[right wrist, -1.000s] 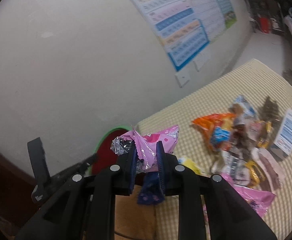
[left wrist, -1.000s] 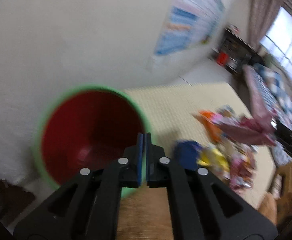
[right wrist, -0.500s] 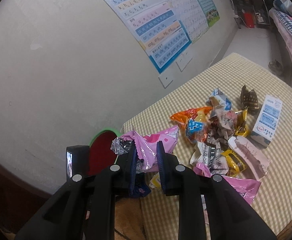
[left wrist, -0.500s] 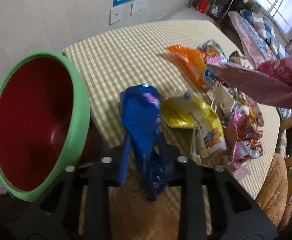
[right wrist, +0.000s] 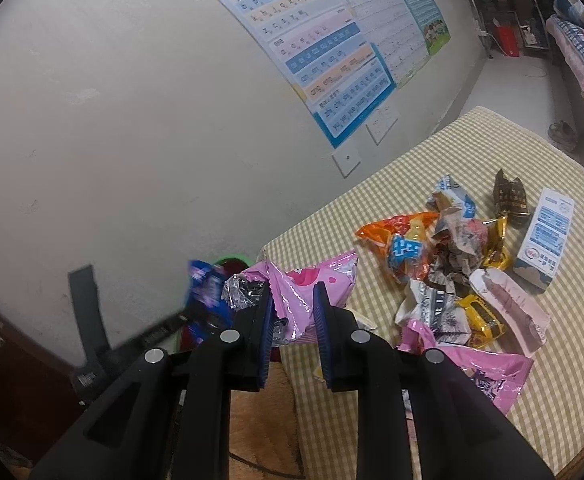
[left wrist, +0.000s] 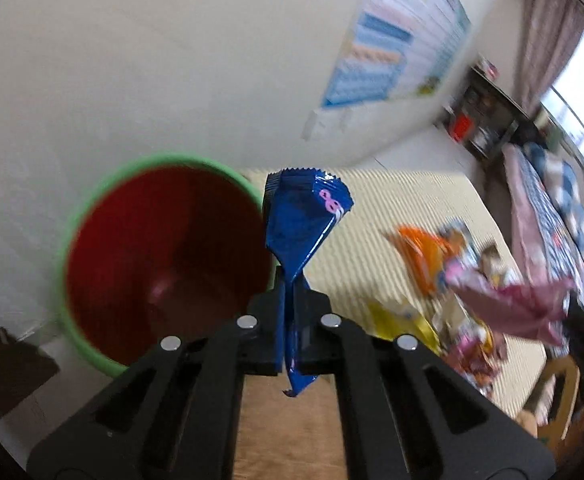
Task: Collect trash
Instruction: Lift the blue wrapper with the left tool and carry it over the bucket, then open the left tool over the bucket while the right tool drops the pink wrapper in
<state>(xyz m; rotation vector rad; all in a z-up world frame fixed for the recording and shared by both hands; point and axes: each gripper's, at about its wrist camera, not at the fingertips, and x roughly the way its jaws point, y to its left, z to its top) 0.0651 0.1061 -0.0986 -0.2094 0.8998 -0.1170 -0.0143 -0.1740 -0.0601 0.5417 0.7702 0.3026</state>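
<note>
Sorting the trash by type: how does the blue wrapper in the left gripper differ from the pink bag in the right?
The blue wrapper is dark, narrow and twisted to a thin neck at the grip; the pink bag is pale, wider and torn open, showing silver lining. The blue wrapper is by the bin; the pink bag is over the table edge. Both are clamped: left gripper, right gripper.

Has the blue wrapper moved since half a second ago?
Yes. The blue wrapper, then lying on the checked tablecloth, is now lifted off it, clamped in the left gripper beside the red bin.
</note>
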